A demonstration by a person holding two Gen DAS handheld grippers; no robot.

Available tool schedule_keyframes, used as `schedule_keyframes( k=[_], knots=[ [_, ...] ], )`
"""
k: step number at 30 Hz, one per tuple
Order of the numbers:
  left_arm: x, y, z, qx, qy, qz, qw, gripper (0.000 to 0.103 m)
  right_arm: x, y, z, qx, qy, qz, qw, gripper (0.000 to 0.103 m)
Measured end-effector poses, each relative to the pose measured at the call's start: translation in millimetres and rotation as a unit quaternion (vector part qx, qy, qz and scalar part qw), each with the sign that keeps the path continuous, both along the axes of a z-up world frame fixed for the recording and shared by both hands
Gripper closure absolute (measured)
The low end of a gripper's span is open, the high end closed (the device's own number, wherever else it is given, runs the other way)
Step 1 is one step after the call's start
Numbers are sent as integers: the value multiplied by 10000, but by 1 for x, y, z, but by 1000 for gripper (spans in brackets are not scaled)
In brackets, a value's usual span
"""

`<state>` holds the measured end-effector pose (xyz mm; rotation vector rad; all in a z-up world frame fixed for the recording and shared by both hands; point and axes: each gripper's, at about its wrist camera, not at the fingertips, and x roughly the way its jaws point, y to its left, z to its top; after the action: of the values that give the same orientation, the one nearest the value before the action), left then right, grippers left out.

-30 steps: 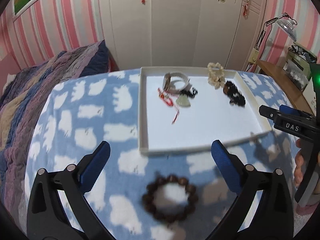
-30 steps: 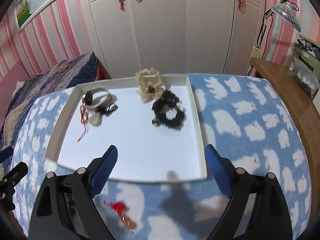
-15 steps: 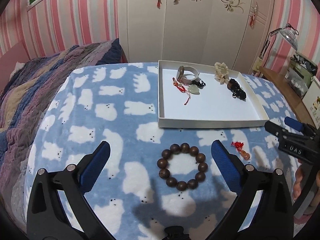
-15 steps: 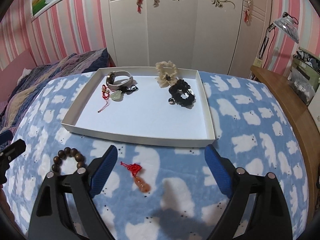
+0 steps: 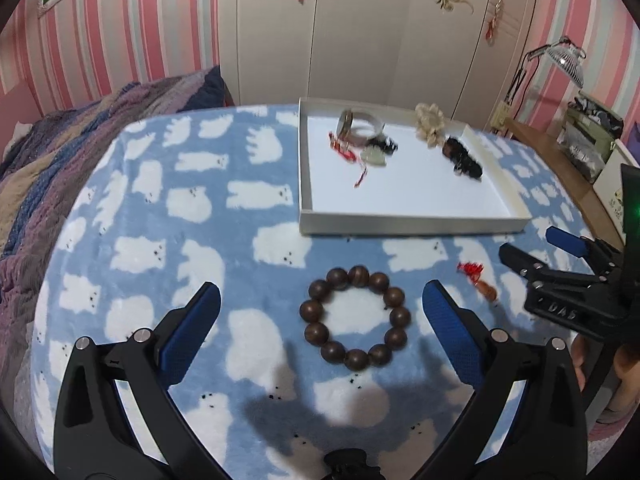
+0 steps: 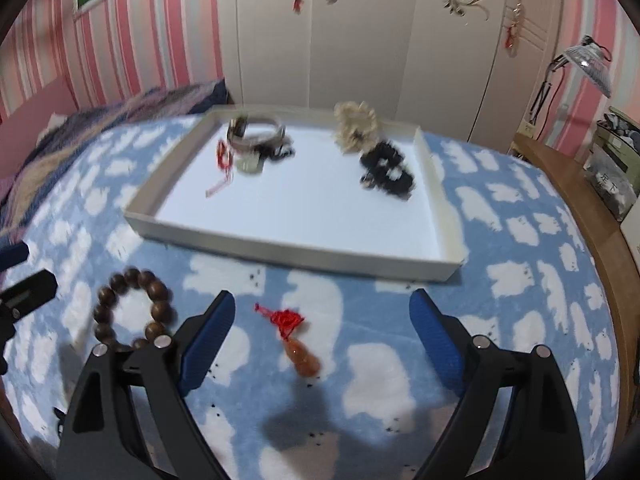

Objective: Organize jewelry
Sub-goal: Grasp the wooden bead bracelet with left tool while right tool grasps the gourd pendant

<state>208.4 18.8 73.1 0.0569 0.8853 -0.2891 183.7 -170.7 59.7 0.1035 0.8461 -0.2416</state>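
Observation:
A brown wooden bead bracelet [image 5: 355, 317] lies on the blue blanket, between the wide-apart fingers of my left gripper [image 5: 320, 294], which is open and empty above it. An orange gourd pendant with a red knot [image 6: 294, 336] lies between the fingers of my right gripper [image 6: 322, 300], also open and empty. The bracelet [image 6: 134, 308] shows at that view's left. The white tray [image 5: 400, 225] behind holds a watch [image 5: 358, 126], a jade pendant on red cord [image 5: 370, 158], a beige scrunchie [image 5: 430, 124] and a black scrunchie [image 5: 462, 158].
The blue blanket with white bears [image 5: 180, 208] covers the bed. A striped purple quilt [image 5: 60, 148] lies at the left. A wooden desk [image 6: 580, 200] with a lamp [image 6: 588, 64] and boxes stands at the right. White wardrobe doors [image 6: 360, 40] rise behind.
Both grippers pulled back from the tray toward the blanket's near side. The bracelet now lies between the left fingers and the gourd pendant between the right fingers. Both stayed open.

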Motion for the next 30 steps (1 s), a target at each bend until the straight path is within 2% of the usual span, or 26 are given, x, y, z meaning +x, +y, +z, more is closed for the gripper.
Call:
schedule_keyframes(
  k=[5,15,19,21,22,24,25,26,28,30],
  knots=[
    [8,-2,-17,171,132,59,9997,3,9,7,-24,-29,271,93,9996,14],
    [25,-5,-47,185,562,80,9982,4,16,-5,-43,140,450,-87,9989,14],
    [27,-8,-54,214,691,39,9974,17,17,-4,-45,139,457,-60,9988,15],
    [28,-9,-57,236,749,26,9969,19,18,-2,-48,119,494,-22,9987,15],
    [29,-10,-59,251,770,25,9967,20,18,-1,-49,117,506,-7,9987,17],
    [30,-11,-62,252,811,10,9964,24,19,0,-52,113,557,16,9984,29],
    [30,-11,-63,240,841,5,9962,28,20,1,-54,126,605,43,9981,38],
    [32,-11,-65,207,889,-15,9958,32,20,0,-55,178,628,72,9978,42],
    [33,-10,-68,183,961,-21,9952,36,20,-1,-55,257,598,56,9979,43],
    [35,-10,-72,208,1036,14,9944,37,20,-1,-56,342,590,112,9976,50]
  ],
)
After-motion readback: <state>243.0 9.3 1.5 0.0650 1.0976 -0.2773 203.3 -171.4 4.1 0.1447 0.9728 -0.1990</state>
